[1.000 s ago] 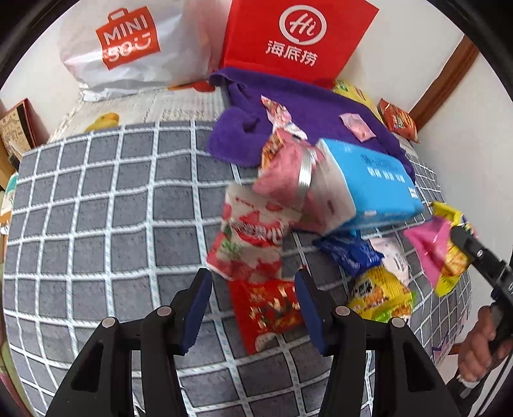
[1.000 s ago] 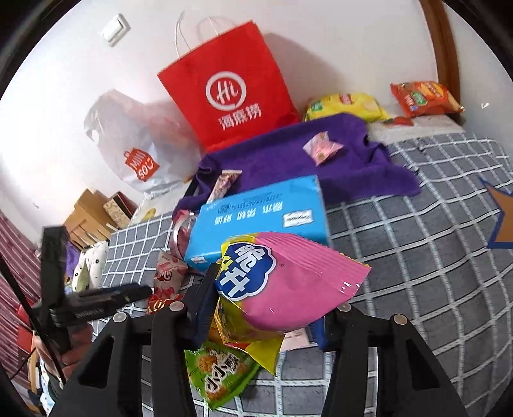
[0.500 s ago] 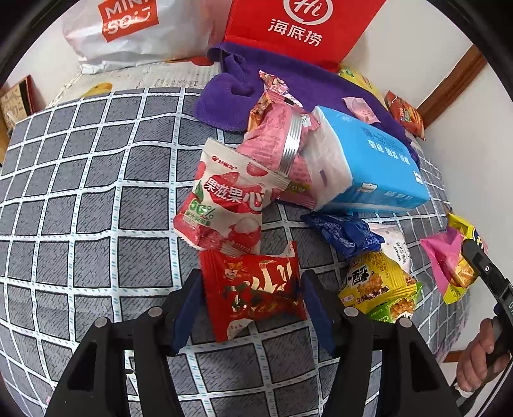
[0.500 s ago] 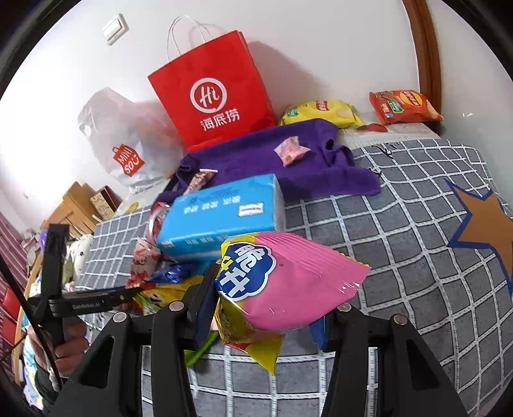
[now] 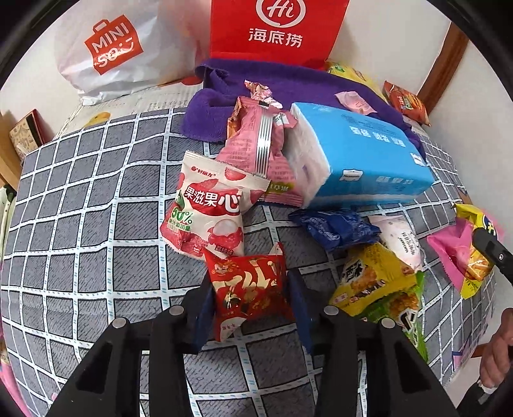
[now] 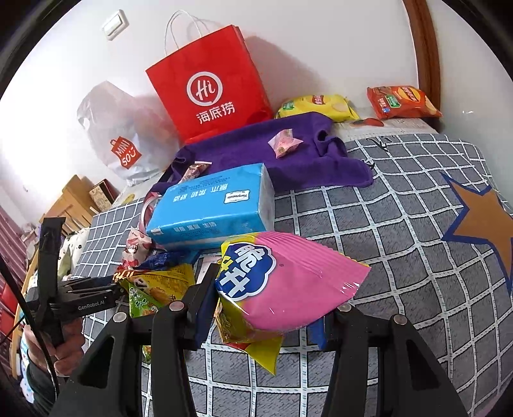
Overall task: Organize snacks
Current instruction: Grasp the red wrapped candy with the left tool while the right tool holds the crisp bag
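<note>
Left wrist view: the left tongs [image 5: 250, 301] are pointed steeply down at a bed covered in a grey checked sheet [image 5: 80, 224], and their jaws are closing around a red snack packet [image 5: 248, 288], which lies between the blue pads and appears to be touched on both sides. Just above it a white and red lychee jelly bag [image 5: 208, 218] is seen, with a pink packet [image 5: 259, 154] and a blue tissue pack [image 5: 359, 160] beyond. A dark blue wrapper [image 5: 333, 227] and a yellow snack bag [image 5: 372, 279] are found to the right. A purple towel [image 5: 288, 86], a red paper bag [image 5: 275, 29] and a white plastic bag [image 5: 118, 48] are set against the wall. In the right wrist view, a pink and yellow crisp bag [image 6: 282, 285] is held clamped in the right tongs [image 6: 266, 308], raised above the sheet. Two more crisp bags, yellow [image 6: 317, 106] and orange [image 6: 400, 101], are lying at the wall.
</note>
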The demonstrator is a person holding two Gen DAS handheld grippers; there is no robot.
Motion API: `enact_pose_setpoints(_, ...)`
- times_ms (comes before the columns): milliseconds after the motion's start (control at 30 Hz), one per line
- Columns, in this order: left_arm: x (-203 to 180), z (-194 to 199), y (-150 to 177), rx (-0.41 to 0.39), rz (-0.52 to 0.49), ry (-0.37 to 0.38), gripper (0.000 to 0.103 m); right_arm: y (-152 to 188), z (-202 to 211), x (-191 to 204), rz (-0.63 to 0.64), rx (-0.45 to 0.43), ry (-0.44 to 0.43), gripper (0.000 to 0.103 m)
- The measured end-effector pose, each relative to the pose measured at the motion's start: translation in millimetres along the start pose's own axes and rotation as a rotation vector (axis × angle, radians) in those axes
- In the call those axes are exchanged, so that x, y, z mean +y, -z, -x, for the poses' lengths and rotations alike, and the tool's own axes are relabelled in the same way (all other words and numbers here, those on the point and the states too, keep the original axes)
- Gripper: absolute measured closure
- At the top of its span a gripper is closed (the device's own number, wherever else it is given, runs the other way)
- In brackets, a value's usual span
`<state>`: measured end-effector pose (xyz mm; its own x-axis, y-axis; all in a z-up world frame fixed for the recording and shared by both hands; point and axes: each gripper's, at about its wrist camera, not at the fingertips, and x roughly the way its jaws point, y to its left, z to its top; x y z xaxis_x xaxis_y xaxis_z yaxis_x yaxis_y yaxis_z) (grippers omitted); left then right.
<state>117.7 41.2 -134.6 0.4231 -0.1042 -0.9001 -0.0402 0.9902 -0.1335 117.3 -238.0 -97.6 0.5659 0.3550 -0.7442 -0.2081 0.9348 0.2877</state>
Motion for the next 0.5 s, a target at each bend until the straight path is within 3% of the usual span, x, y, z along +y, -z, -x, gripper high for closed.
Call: enact_pose_setpoints(500,0,51,-3,-0.062,-0.009,0.077,0.062,-14,18,8,0.024,-0.038,0.013,0.054)
